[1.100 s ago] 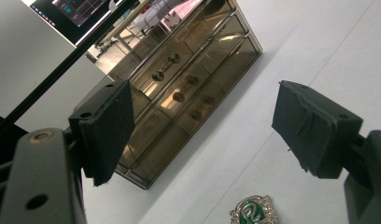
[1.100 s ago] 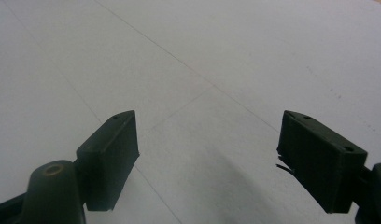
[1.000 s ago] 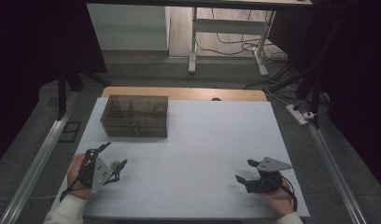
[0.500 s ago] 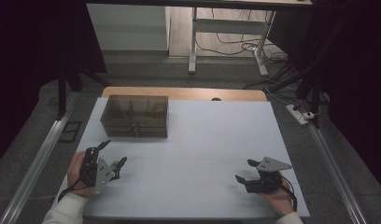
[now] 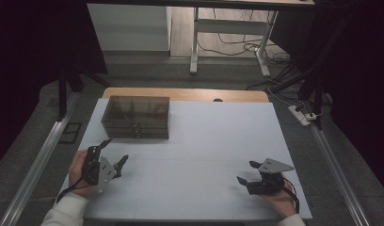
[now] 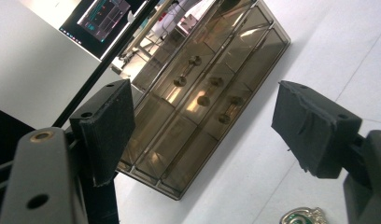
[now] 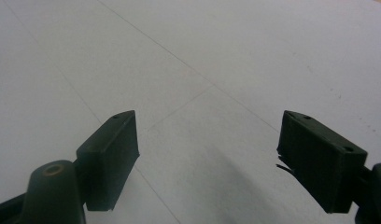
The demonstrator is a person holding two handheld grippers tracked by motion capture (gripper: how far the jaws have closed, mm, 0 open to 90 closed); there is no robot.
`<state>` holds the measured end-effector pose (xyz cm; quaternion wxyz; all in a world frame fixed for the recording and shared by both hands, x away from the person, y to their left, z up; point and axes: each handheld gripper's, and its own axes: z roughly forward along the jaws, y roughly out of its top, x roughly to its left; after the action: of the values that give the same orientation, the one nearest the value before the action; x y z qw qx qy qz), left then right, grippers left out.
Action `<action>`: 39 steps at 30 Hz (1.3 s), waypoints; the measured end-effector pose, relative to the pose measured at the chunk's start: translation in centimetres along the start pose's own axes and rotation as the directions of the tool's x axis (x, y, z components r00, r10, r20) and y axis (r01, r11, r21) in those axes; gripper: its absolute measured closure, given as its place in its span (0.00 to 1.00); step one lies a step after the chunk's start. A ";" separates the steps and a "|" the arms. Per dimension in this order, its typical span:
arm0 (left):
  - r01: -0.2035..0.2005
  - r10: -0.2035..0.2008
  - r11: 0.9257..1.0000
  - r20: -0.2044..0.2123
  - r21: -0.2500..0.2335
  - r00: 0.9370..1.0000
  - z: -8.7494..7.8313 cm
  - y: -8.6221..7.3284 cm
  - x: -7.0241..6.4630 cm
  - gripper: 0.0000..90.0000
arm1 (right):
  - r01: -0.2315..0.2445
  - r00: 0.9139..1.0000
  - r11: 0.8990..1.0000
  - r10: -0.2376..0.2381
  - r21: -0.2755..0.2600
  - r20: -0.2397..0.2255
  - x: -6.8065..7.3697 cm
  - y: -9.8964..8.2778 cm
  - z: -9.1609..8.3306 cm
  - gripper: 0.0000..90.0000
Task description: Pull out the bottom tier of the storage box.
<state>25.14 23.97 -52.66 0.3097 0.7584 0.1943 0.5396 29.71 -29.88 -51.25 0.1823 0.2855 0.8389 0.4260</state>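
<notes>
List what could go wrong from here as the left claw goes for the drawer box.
1. The drawer box has small round knobs set close together; the open left claw, tilted as it is, might catch two at once.
2. The box looks light and sits free on the table; a pull may drag it whole, since the right claw is far off.

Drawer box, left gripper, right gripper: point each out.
Drawer box (image 5: 136,109), high view, on its clear top panel.
Left gripper (image 5: 114,153), high view, midway between its open fingertips.
Right gripper (image 5: 247,172), high view, midway between its open fingertips.
</notes>
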 end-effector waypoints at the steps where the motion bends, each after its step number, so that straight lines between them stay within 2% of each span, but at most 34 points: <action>1: -0.009 0.009 1.000 -0.001 -0.001 1.000 0.1 -0.1 0.0 0.24 | 0.000 1.000 1.000 0.000 0.000 0.001 0.0 0.0 0.0 0.22; 21: -0.072 0.072 0.997 -0.011 -0.007 0.997 1.3 -0.7 0.3 0.27 | -0.001 1.000 1.000 0.001 0.003 0.004 0.0 0.0 0.1 0.22; 39: -0.094 0.094 0.995 -0.014 -0.012 0.995 2.5 -1.3 0.4 0.28 | 0.004 1.000 1.000 -0.004 0.007 0.006 0.0 0.0 0.2 0.22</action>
<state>27.73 24.54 -53.82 0.2875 0.7609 0.1571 0.5601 29.83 -29.81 -51.35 0.1845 0.2859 0.8404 0.4218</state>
